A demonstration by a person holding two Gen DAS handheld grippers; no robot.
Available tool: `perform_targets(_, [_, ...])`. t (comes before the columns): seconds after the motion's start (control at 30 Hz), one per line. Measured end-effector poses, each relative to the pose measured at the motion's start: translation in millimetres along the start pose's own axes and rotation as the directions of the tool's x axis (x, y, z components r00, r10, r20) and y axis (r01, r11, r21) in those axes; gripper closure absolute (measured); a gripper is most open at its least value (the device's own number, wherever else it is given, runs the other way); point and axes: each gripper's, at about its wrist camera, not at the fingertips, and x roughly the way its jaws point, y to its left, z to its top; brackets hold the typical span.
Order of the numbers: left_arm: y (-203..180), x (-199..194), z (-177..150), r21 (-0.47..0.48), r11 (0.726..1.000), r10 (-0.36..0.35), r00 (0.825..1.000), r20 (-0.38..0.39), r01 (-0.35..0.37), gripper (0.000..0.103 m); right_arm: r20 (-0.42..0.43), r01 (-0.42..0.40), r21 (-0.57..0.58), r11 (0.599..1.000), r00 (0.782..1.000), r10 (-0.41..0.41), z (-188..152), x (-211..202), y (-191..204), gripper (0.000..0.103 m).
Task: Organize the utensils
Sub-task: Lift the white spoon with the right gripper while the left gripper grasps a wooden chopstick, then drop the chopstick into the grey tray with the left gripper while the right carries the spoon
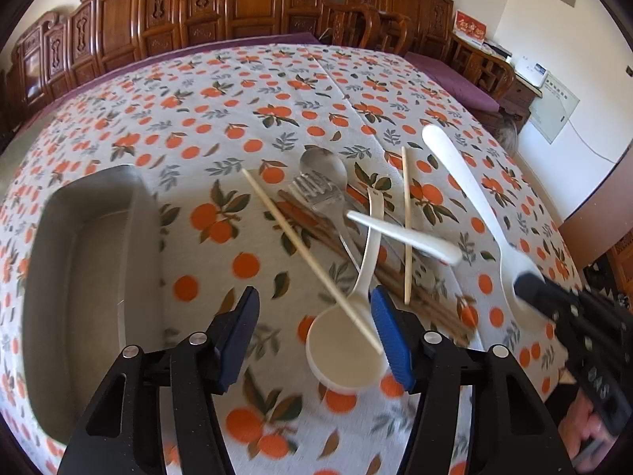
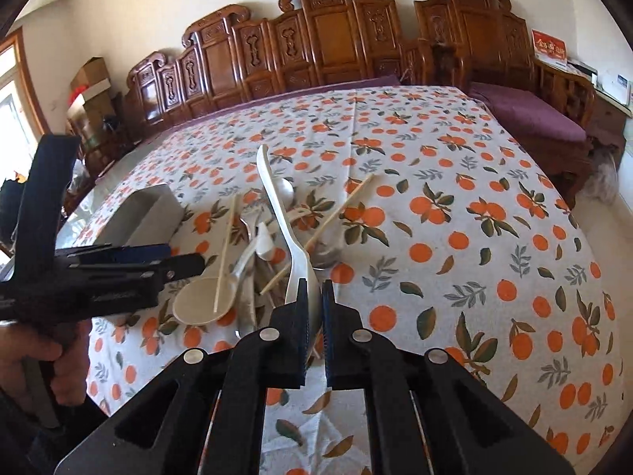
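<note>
Left wrist view, nearest: my left claw (image 1: 314, 318) is hanging spread wide, holding nothing, its blue pads straddling the white ladle (image 1: 348, 350) on the bench (image 1: 237, 91).
Left wrist view, pile: a pale chopstick (image 1: 312, 261) is lying across the ladle bowl; beyond it a metal fork (image 1: 320, 198), a metal spoon (image 1: 322, 164), brown chopsticks (image 1: 308, 217) and a short white spoon (image 1: 403, 237) are crossing one another.
Left wrist view, target: the steel tray (image 1: 91, 277) is sitting just left of the pile.
Right wrist view, nearest: my right claw (image 2: 315, 316) is pinching the bowl end of the long white spoon (image 2: 277, 206), handle pointing away above the heap.
Risk, right: I am gripping only the smooth bowl end, so the spoon could pivot or slip.
Risk, left: closing on the ladle may catch that chopstick and flick it.
Risk, both: my claws are working near each other and could collide.
</note>
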Motion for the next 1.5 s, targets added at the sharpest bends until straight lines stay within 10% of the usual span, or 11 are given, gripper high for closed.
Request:
perform_targets(0.67, [29.1,36.2,11.9,-0.173,0.985,-0.031,0.994,-0.107,0.012,0.099,-0.022,0.008,-0.007,1.0,1.0,-0.008,-6.2,9.6,6.7,0.095])
perform_targets(1.5, [98.4,-86.8,0.5,-0.077,0.997,0.032,0.999,0.037,-0.029,0.099,0.024,0.011,-0.096,0.995,1.0,-0.009,11.8,-23.6,64.0,0.096])
